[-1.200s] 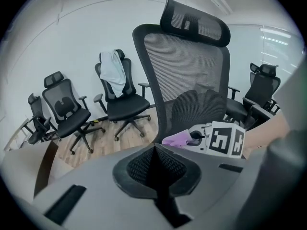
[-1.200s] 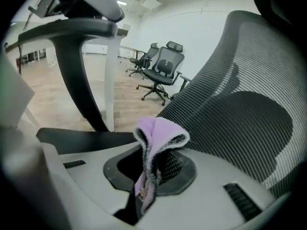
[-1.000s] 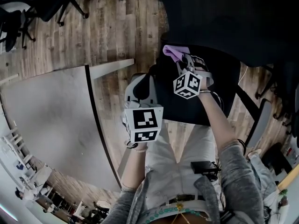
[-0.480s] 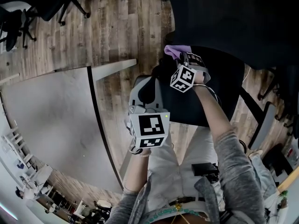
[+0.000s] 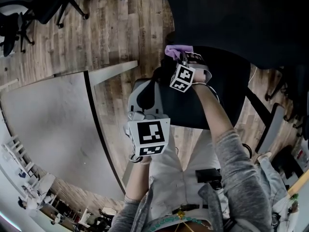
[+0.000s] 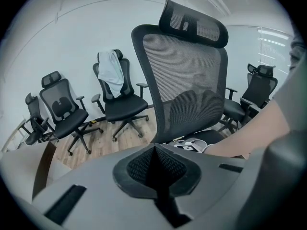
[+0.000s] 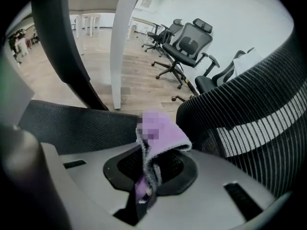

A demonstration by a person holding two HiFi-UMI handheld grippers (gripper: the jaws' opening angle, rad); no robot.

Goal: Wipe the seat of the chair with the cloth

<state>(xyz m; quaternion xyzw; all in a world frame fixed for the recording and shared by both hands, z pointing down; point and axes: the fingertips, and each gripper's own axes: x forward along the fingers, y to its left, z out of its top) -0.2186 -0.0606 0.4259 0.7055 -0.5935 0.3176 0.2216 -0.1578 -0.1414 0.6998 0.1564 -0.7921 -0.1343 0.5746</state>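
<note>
A black office chair's seat [image 5: 227, 88] lies below me in the head view, its mesh back [image 7: 259, 123] at the right of the right gripper view. My right gripper [image 5: 186, 62] is shut on a purple cloth [image 5: 177, 51], held at the seat's far left edge. The cloth [image 7: 160, 133] is pinched between the shut jaws and folds over them. My left gripper [image 5: 140, 108] hangs left of the seat near its front, jaws shut with nothing between them, pointing at the chair's mesh back [image 6: 187, 75].
A grey table [image 5: 53, 129] fills the left of the head view, with a white leg [image 7: 125, 42] close to the chair. Other black chairs [image 6: 120, 99] stand on the wooden floor [image 5: 120, 23]. The person's legs [image 5: 178, 163] are at the seat's front edge.
My right gripper has moved the purple cloth slightly farther and leftward along the seat's far edge. The left gripper has stayed in about the same place.
</note>
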